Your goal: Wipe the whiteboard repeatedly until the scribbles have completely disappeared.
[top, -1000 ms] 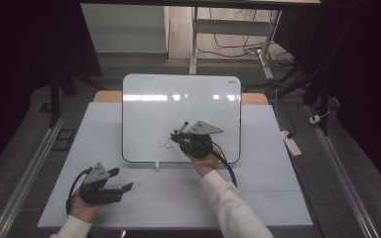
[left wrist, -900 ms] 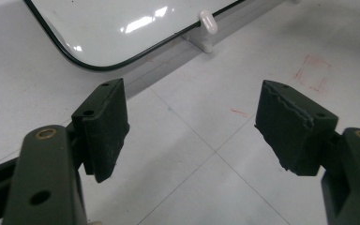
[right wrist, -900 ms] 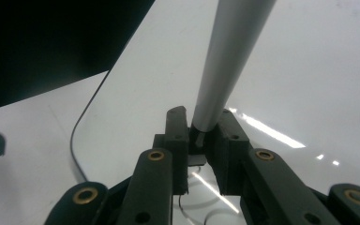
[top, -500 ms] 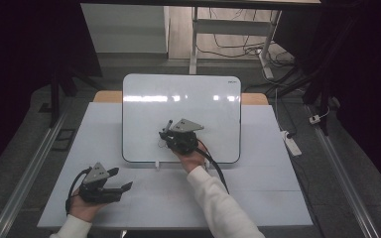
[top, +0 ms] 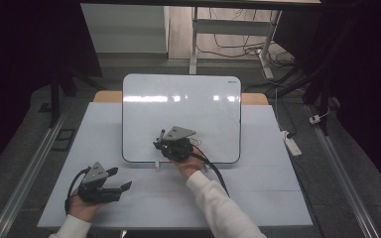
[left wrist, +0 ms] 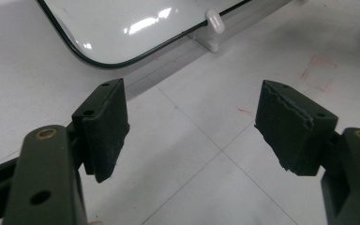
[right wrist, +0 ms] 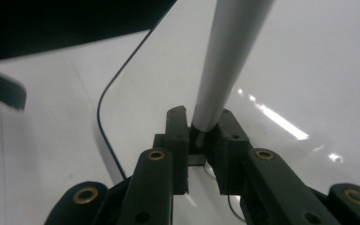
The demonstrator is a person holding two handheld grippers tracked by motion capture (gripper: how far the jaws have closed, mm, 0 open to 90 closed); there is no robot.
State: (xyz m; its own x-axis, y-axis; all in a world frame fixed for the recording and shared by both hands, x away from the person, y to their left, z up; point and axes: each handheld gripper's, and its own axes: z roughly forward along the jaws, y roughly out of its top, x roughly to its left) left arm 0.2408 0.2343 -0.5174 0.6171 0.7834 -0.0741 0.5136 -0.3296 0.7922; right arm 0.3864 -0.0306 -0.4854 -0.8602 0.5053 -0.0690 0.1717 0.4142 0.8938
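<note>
A white whiteboard (top: pixel 181 104) with a thin black rim leans on the white table (top: pixel 258 198). Over its lower edge my right gripper (top: pixel 158 142) is shut on a grey-white marker (right wrist: pixel 229 61), whose barrel rises from between the jaws toward the board (right wrist: pixel 318 70). Its tip is hidden. A faint scribble (top: pixel 197 144) shows on the board beside the hand. At the table's front left my left gripper (top: pixel 120 178) rests open, nothing between its pads (left wrist: pixel 103 126). Ahead of it lies the board's rounded corner (left wrist: pixel 122 23).
A small white foot (left wrist: pixel 214 21) props the board's lower edge. Faint red marks (left wrist: pixel 318 75) are drawn on the table to the right. A power strip (top: pixel 291 144) lies on the floor past the table's right edge. Desk legs and cables stand behind.
My right gripper has slid left and slightly nearer along the board's lower part, still holding the marker. The left gripper has stayed put.
</note>
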